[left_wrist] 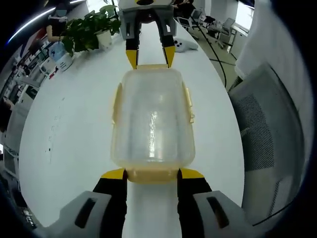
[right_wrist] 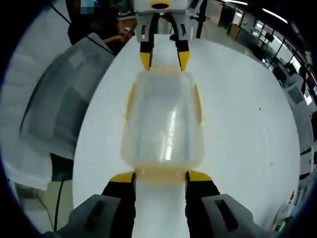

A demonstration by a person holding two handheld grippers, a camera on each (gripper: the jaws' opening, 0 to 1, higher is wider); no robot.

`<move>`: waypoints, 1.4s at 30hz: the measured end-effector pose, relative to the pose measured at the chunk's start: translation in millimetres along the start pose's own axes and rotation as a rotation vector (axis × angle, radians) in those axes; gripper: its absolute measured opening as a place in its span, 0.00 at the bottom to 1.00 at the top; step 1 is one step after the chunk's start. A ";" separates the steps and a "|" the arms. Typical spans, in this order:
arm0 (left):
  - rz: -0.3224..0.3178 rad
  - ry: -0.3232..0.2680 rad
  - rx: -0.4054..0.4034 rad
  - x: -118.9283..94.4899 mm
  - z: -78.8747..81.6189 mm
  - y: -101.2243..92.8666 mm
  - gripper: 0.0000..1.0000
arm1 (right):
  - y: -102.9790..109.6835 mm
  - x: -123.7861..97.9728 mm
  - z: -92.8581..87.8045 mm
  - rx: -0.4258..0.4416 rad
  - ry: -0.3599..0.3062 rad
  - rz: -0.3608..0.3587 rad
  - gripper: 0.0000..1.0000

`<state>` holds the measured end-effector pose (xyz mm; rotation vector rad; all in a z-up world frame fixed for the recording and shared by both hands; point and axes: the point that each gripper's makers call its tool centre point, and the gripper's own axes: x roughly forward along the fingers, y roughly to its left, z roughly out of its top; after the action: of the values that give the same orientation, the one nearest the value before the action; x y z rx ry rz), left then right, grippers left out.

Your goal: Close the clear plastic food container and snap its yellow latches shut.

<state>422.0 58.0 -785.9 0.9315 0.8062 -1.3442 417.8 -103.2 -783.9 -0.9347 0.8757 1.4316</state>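
A clear plastic food container [left_wrist: 152, 119] lies lengthwise on the white table [left_wrist: 69, 129] with its lid resting on top. Yellow latches [left_wrist: 188, 103] run along its long sides, and another sits at each short end. In the left gripper view, my left gripper [left_wrist: 152, 174] is open, its yellow tips flanking the near end latch. My right gripper [left_wrist: 150, 57] stands open at the far end, facing it. The right gripper view mirrors this: the container [right_wrist: 163, 121] lies between my right gripper [right_wrist: 160, 177] below and my left gripper [right_wrist: 164, 58] above.
A potted plant [left_wrist: 91, 29] and a white game controller [left_wrist: 184, 45] sit at the table's far end. A grey mesh chair [left_wrist: 267, 119] stands beside the table edge, also visible as the chair [right_wrist: 64, 109]. A person [right_wrist: 99, 29] sits beyond it.
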 end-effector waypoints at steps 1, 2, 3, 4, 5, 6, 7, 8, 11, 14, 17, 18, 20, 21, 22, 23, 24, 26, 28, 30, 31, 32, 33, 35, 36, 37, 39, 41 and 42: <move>0.001 0.000 0.002 0.9 0.8 -0.3 0.39 | 0.2 -0.1 -1.0 0.001 0.001 0.002 0.37; 0.001 0.000 0.004 1.3 1.2 -0.1 0.39 | 0.2 0.2 -1.7 0.001 0.001 0.002 0.37; 0.001 0.000 0.004 1.4 1.4 0.2 0.39 | -0.1 0.8 -2.5 0.000 0.002 0.003 0.37; 0.003 -0.002 0.005 1.8 1.8 0.6 0.39 | -0.5 0.9 -2.9 0.000 0.003 0.002 0.37; 0.003 -0.001 0.005 2.0 1.9 0.9 0.39 | -1.1 1.1 -3.3 -0.001 0.004 0.002 0.37; 0.002 -0.001 0.003 2.2 1.9 0.9 0.39 | -1.2 1.4 -3.6 0.001 0.004 0.004 0.37; 0.001 -0.001 0.003 2.6 1.8 1.1 0.39 | -1.3 1.6 -3.7 0.001 0.005 0.005 0.37; -0.001 0.000 0.002 3.2 1.4 1.2 0.39 | -1.6 2.0 -3.9 0.000 0.004 0.006 0.37; -0.003 0.000 -0.001 4.3 0.8 1.5 0.39 | -1.9 3.0 -4.4 0.003 0.004 0.010 0.37; -0.006 -0.001 -0.002 5.9 0.9 1.5 0.39 | -2.1 4.0 -5.9 0.005 0.007 0.015 0.37; -0.010 0.000 -0.002 7.3 1.1 1.5 0.39 | -1.1 4.9 -7.1 0.009 0.008 0.023 0.37; -0.012 -0.002 -0.004 7.6 1.4 1.3 0.39 | -1.5 5.3 -7.9 0.010 0.010 0.024 0.37; -0.012 -0.002 -0.004 8.7 1.1 1.5 0.39 | -1.6 5.9 -8.2 0.012 0.009 0.026 0.37; -0.017 -0.001 -0.008 9.5 0.6 0.9 0.39 | -1.2 6.5 -8.3 0.013 0.009 0.029 0.37; -0.017 -0.002 -0.007 9.9 0.5 0.8 0.39 | -0.9 7.1 -8.6 0.015 0.011 0.031 0.37; -0.020 -0.002 -0.008 10.9 -0.2 0.6 0.39 | -0.7 8.4 -8.9 0.014 0.011 0.033 0.37; -0.020 -0.003 -0.007 11.3 -0.4 0.9 0.39 | -0.9 9.3 -9.5 0.014 0.012 0.033 0.37; -0.019 -0.004 -0.002 12.5 -0.7 1.6 0.39 | -0.7 10.8 -10.4 0.021 0.015 0.038 0.37; -0.021 -0.003 -0.003 13.2 -0.9 2.0 0.39 | -1.3 12.5 -11.3 0.018 0.020 0.038 0.38; -0.022 -0.002 -0.005 14.0 -2.1 2.7 0.39 | -1.9 13.7 -11.5 0.024 0.019 0.040 0.38; -0.023 -0.002 -0.006 14.6 -3.0 2.7 0.39 | -1.7 14.1 -11.4 0.025 0.018 0.042 0.38; -0.026 -0.004 -0.008 15.5 -4.0 2.3 0.39 | -1.4 14.5 -11.3 0.027 0.017 0.045 0.38; -0.027 -0.005 -0.010 15.6 -4.1 2.1 0.39 | -1.6 14.7 -11.3 0.029 0.016 0.046 0.38; -0.029 -0.012 -0.013 15.7 -3.9 2.3 0.39 | -2.1 15.8 -11.9 0.032 0.013 0.045 0.38; -0.030 -0.013 -0.014 15.7 -3.9 2.5 0.39 | -2.4 15.5 -11.6 0.034 0.012 0.045 0.38; -0.028 -0.013 -0.011 15.6 -4.0 3.3 0.39 | -2.5 15.3 -11.4 0.034 0.010 0.046 0.38; -0.032 -0.015 -0.017 15.4 -3.9 3.5 0.39 | -2.9 15.3 -11.3 0.039 0.009 0.046 0.38; -0.032 -0.015 -0.014 15.5 -3.6 3.4 0.39 | -2.7 15.4 -11.5 0.038 0.010 0.045 0.38; -0.031 -0.016 -0.013 15.7 -3.6 3.3 0.39 | -2.6 15.4 -11.7 0.037 0.010 0.042 0.38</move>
<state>426.6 54.5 -801.2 0.8997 0.8193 -1.3702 420.7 -107.5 -802.7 -0.9009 0.9312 1.4430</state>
